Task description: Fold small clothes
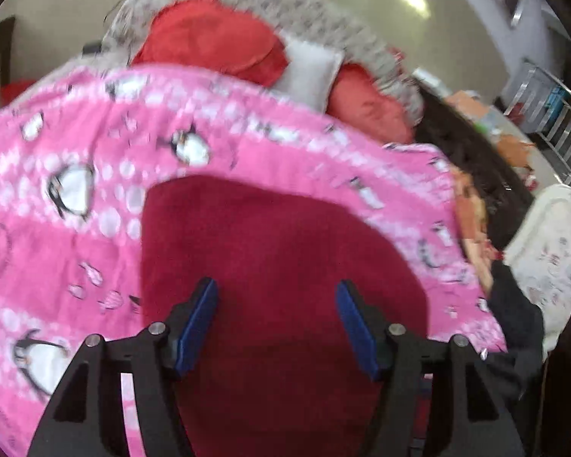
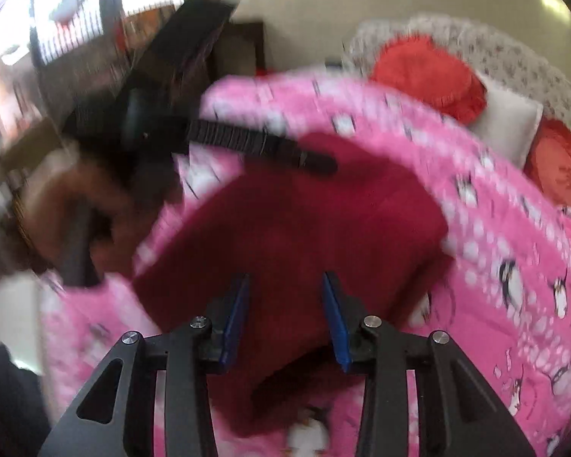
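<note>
A dark red garment [image 1: 270, 266] lies spread on a pink penguin-print blanket [image 1: 76, 190]. My left gripper [image 1: 278, 293] is open and empty, its blue pads held just above the garment's middle. In the right wrist view the same red garment [image 2: 304, 221] lies on the pink blanket [image 2: 514, 247]. My right gripper [image 2: 285, 285] is open and empty above the garment's near part. The left gripper [image 2: 319, 163] reaches in from the left over the garment's far edge, held by a hand [image 2: 64, 205]. Both views are blurred.
Red cushions [image 1: 213, 38] and a white pillow [image 1: 308, 72] lie against a grey patterned cover [image 1: 323, 19] at the back. Dark clothing [image 1: 472, 163], a white printed cloth [image 1: 552, 251] and a metal rack [image 1: 552, 114] are at the right. A window and dark furniture [image 2: 240, 45] stand behind.
</note>
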